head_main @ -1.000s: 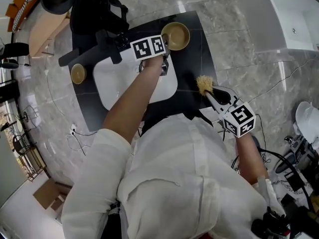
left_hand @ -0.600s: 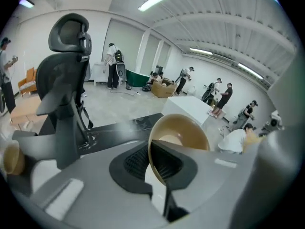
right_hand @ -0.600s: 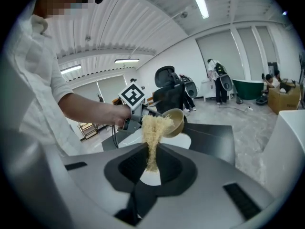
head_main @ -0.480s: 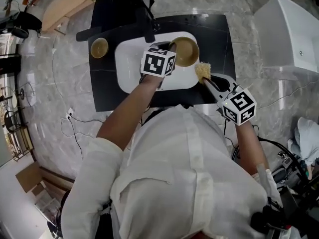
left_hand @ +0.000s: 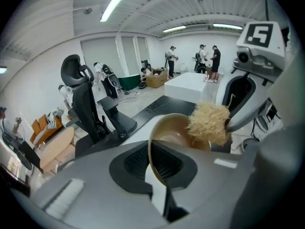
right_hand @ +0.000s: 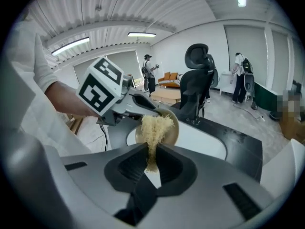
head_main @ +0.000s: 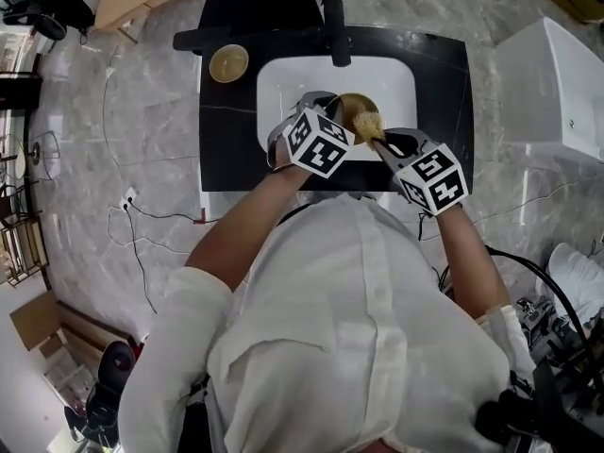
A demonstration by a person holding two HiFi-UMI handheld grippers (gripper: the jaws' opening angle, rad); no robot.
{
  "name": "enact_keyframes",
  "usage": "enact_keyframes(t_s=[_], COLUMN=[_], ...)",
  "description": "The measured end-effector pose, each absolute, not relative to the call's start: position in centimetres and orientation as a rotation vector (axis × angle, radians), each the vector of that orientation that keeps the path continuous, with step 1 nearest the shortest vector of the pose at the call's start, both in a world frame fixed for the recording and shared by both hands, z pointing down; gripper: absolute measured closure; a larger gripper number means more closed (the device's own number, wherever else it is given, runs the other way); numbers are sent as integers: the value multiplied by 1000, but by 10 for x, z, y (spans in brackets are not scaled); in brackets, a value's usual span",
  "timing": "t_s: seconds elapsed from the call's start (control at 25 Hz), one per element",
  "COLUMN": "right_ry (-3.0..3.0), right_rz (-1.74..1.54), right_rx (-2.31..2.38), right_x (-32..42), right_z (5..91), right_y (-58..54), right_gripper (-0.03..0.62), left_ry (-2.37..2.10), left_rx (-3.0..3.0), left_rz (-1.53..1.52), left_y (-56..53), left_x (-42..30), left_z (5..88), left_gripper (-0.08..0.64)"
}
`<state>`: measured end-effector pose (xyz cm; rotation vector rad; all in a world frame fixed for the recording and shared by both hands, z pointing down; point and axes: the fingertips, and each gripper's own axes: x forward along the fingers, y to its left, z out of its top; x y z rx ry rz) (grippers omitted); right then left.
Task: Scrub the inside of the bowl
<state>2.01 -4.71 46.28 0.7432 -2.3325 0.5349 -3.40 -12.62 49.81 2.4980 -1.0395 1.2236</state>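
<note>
Left tool: your left tool (left_hand: 155, 168) was shut tight on the rim of the bowl (left_hand: 171, 130), pads pinching only the thin edge of the wall.
Right tool: your right tool (right_hand: 151, 166) was clamped on the narrow tail of the straw-coloured scrubber (right_hand: 155, 128), with the bushy end standing out past the jaws.
Where the bowl was: lifted and tipped on its side above the white sink (head_main: 283, 92) set in the black counter (head_main: 444, 92), mouth turned toward the scrubber.
Contact: the bushy end lay against the inner wall near the rim. Whether it reached the bottom could not be told.
Step, as judged: scrubbing looked barely begun.
Risk, bowl slipping: you held it by one spot on the rim, so a hard push from the scrubber could swivel it in the pads or pry it loose, and it would drop into the sink.
Risk, scrubber pulling free: the grip was on a thin tail, so dragging the bushy end against the wall could tug it out or fold it over.
Risk, collision: the two tools stood very close, so a wide stroke could knock one against the other.
Risk, missed area: short strokes near the rim would leave the bottom untouched.
Nearby: a second bowl (head_main: 228, 62) sat on the counter, well apart, near the faucet (head_main: 335, 34).
</note>
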Motion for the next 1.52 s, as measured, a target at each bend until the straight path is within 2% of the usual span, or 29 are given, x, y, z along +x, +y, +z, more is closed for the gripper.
enact_keyframes(t_s=[0.24, 0.52, 0.8, 1.2, 1.52], right_ry=[-2164, -2032, -1992, -2162, -2200], right_rz=[393, 319, 419, 935, 863], right_rx=[689, 712, 793, 841, 667], right_x=[-23, -55, -67, -69, -56], right_z=[483, 497, 510, 515, 499], right_y=[-51, -58, -54, -57, -66], right_gripper=[551, 551, 551, 551, 551], left_ry=[-1039, -1008, -1034, -1125, -1181], left_rx=[2689, 2804, 2785, 2741, 2527], left_rz=[1512, 1639, 1505, 1249, 1061], left_y=[-112, -103, -105, -122, -136], left_x=[-60, -80, -93, -77, -61], left_z=[498, 498, 495, 478, 481], left_gripper=[551, 549, 546, 541, 541])
